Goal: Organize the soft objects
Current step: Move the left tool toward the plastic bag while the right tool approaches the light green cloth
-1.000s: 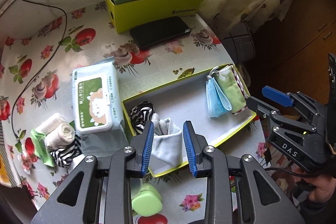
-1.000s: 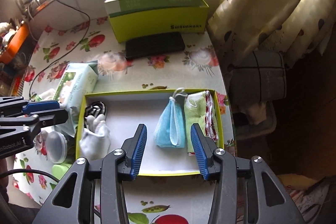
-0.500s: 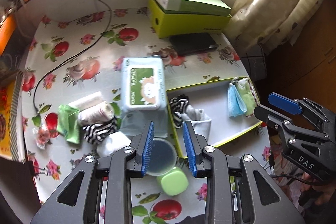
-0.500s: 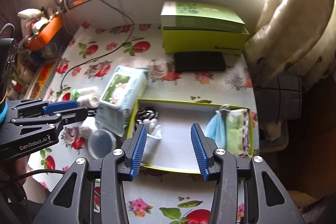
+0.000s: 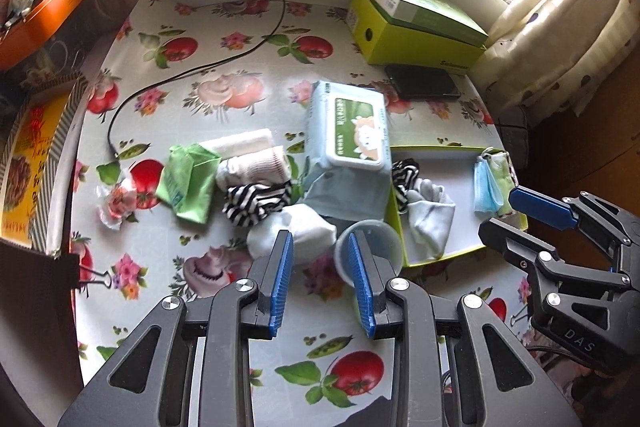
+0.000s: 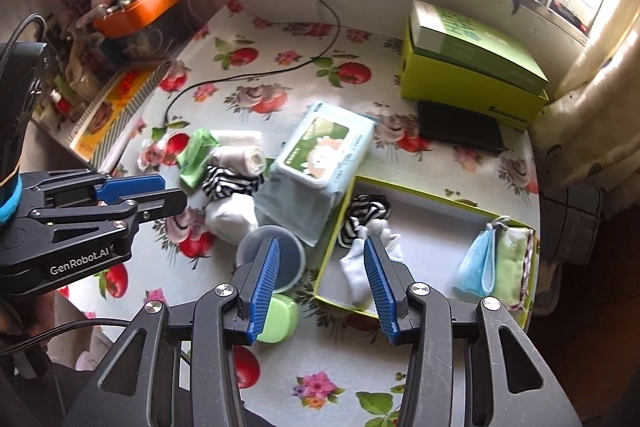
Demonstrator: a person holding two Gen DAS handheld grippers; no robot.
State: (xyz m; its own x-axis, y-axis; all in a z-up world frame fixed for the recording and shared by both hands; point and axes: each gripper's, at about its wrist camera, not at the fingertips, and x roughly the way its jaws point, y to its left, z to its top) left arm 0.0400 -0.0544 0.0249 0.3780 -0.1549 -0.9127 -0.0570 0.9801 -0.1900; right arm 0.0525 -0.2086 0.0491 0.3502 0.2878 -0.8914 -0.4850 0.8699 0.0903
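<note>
A shallow yellow-green tray (image 5: 440, 255) (image 6: 424, 191) holds a striped sock (image 6: 362, 213), a white sock (image 6: 356, 269), a blue mask (image 6: 474, 267) and a green cloth (image 6: 510, 269). Left of it lies a loose pile: a white sock ball (image 5: 294, 231) (image 6: 232, 217), a striped sock (image 5: 256, 201) (image 6: 230, 183), beige rolls (image 5: 252, 157) and a green packet (image 5: 186, 179). My left gripper (image 5: 320, 267) hangs open and empty above the white ball's near edge. My right gripper (image 6: 320, 269) is open and empty over the tray's left rim.
A wet-wipes pack (image 5: 346, 151) leans between the pile and the tray. A clear round lid (image 5: 368, 247) and a green case (image 6: 278, 319) lie in front. A yellow-green box (image 5: 416, 27), black phone (image 5: 424, 81) and black cable (image 5: 192, 75) sit farther back.
Both grippers have swung left, away from the tray, toward the loose pile. Their jaws kept the same gap and nothing was picked up.
</note>
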